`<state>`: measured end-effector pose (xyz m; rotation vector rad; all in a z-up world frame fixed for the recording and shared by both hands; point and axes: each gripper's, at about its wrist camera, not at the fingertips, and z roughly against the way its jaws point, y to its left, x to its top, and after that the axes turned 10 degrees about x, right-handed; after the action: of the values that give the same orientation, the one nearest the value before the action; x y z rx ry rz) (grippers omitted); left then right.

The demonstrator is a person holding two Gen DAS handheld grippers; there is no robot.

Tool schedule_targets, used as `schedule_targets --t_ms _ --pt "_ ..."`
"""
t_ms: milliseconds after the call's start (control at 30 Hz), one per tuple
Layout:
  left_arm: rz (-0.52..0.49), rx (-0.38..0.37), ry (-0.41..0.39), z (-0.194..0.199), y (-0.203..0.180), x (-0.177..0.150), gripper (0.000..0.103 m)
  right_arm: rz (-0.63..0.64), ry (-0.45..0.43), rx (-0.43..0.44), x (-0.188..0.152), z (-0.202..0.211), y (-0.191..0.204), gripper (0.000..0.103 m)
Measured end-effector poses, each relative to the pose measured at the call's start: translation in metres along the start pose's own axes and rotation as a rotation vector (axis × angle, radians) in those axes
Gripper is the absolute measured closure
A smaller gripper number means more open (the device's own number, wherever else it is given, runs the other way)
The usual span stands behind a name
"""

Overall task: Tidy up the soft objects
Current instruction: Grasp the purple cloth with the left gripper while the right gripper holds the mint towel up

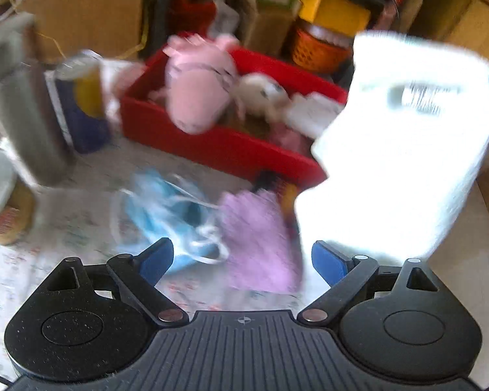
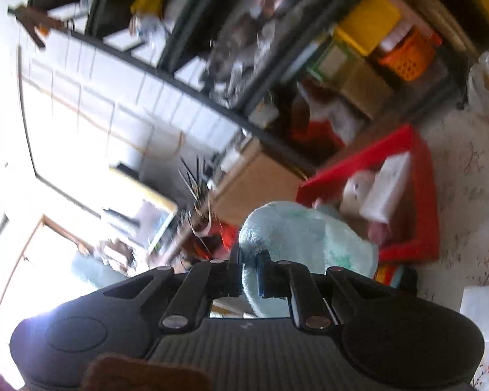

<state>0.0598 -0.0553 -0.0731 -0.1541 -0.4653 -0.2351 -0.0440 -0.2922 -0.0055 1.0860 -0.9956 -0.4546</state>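
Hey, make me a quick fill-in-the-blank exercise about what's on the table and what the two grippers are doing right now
1. The pink plush toy sits in a ____ bin.
2. The right gripper is shut on a pale ____ soft toy.
3. The left gripper is ____ and holds nothing.
4. On the tablecloth, a blue mask lies beside a ____ cloth.

Missing words: red; blue-green; open; purple

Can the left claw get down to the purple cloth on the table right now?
Probably yes. The left claw is open and empty, and the purple cloth lies just beyond its tips on the table, uncovered. The blue mask beside it and the white object at right crowd the sides only.
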Motion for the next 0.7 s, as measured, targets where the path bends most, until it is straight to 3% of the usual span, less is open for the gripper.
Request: schedule_targets --t_ms 133,233,333,400,700 --pt "0.011 -0.042 0.087 -0.024 -0.022 -0.005 0.016 0.004 -0.030 0.007 0.006 0.007 0.003 0.103" --pt "0.030 -0.008 0.135 -0.044 -0.031 -0.009 0.020 0.007 -0.025 0.014 0.007 0.013 0.004 0.103" --pt "0.080 0.014 0.172 -0.062 -0.032 -0.010 0.037 0.008 -0.009 0.015 0.006 0.009 0.002 0.103" --pt "0.103 0.035 0.186 -0.070 -0.032 -0.011 0.055 0.022 0.007 -0.002 0.005 0.008 0.002 0.103" --pt "0.069 0.009 0.117 -0.051 -0.026 -0.016 0.087 0.013 -0.027 -0.015 0.008 0.018 0.000 0.103"
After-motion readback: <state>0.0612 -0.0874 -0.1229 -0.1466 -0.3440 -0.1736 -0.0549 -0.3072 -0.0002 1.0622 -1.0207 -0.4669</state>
